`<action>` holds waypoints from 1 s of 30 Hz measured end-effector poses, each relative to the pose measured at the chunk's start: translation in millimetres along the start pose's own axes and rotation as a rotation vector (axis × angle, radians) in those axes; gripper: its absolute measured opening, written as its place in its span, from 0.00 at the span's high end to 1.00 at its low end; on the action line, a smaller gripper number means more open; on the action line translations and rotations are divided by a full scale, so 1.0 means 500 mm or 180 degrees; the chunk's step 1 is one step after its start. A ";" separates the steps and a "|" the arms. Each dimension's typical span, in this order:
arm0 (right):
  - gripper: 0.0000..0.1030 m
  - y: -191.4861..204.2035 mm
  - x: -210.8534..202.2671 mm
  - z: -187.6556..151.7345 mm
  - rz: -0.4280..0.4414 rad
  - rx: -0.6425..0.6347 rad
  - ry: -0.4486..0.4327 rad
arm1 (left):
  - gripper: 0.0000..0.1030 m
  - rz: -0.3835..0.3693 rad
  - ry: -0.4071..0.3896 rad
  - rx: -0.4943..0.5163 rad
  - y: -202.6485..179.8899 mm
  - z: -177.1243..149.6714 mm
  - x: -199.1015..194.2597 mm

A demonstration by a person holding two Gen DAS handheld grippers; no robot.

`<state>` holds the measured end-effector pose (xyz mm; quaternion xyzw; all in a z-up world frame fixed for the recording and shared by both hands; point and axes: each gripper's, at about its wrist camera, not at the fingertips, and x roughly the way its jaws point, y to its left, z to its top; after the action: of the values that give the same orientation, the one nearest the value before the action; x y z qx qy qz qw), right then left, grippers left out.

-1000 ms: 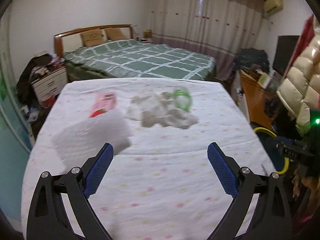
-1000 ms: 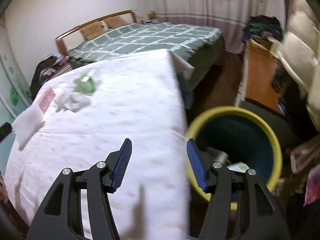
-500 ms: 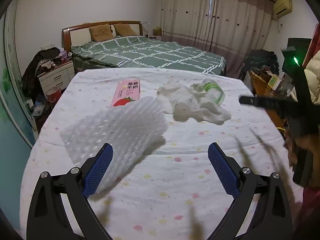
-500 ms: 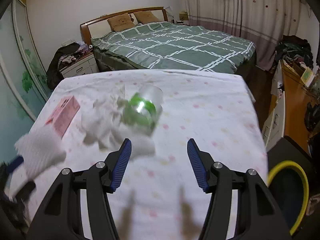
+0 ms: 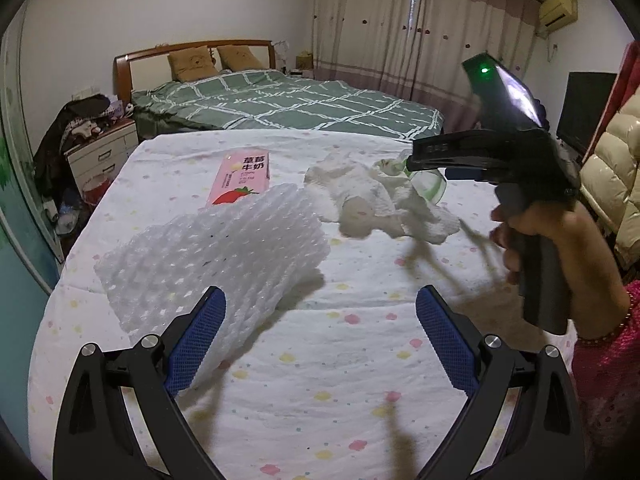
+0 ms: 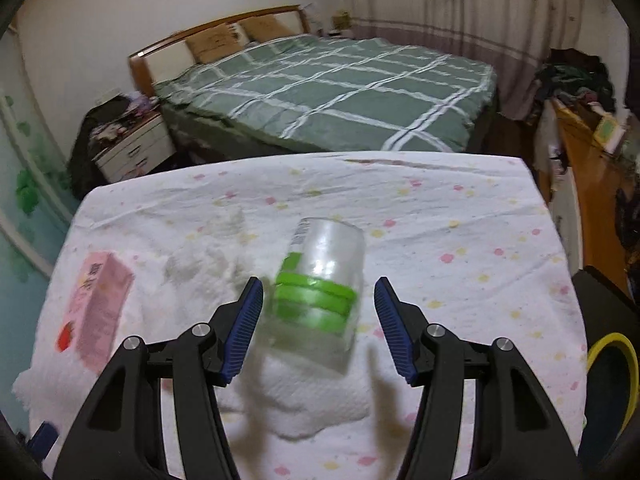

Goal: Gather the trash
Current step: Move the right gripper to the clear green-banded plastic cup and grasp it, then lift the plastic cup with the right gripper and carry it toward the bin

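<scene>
A clear plastic bottle (image 6: 320,296) with a green label lies on crumpled white tissue (image 6: 288,404) on the cloth-covered table (image 6: 460,240). My right gripper (image 6: 320,320) is open, one finger on each side of the bottle, with a gap showing by the right pad. In the left wrist view a hand (image 5: 552,248) holds the right gripper (image 5: 416,158) over the bottle (image 5: 430,186) and tissue (image 5: 376,200). My left gripper (image 5: 320,328) is open; its left finger is against a white foam net sheet (image 5: 216,256). A pink milk carton (image 5: 242,178) lies beyond.
A bin with a yellow rim (image 6: 612,344) stands on the floor off the table's right side. A green plaid bed (image 5: 300,104) and a nightstand (image 5: 100,156) are behind the table, and a wooden desk (image 6: 580,184) at the right.
The right gripper swung from over the yellow-rimmed bin back across the table and now brackets the bottle. The left gripper sank closer to the foam sheet.
</scene>
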<state>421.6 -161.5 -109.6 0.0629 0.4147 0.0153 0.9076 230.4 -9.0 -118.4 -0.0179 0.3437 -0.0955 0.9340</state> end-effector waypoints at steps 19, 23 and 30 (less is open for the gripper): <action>0.51 -0.028 -0.030 -0.007 0.0169 0.0114 -0.0190 | 0.05 -0.0034 0.0005 0.0050 -0.007 -0.003 -0.002; 0.52 -0.049 -0.076 -0.009 0.0290 0.0150 -0.0199 | 0.05 -0.0036 -0.0008 0.0055 -0.007 -0.002 -0.003; 0.52 -0.093 -0.178 -0.058 0.0448 0.0235 -0.0269 | 0.05 -0.0038 -0.0006 0.0060 -0.009 -0.003 -0.002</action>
<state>340.2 -211.8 -67.8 0.1258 0.3709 0.0611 0.9181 227.8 -13.2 -118.2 -0.0113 0.3418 -0.1043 0.9339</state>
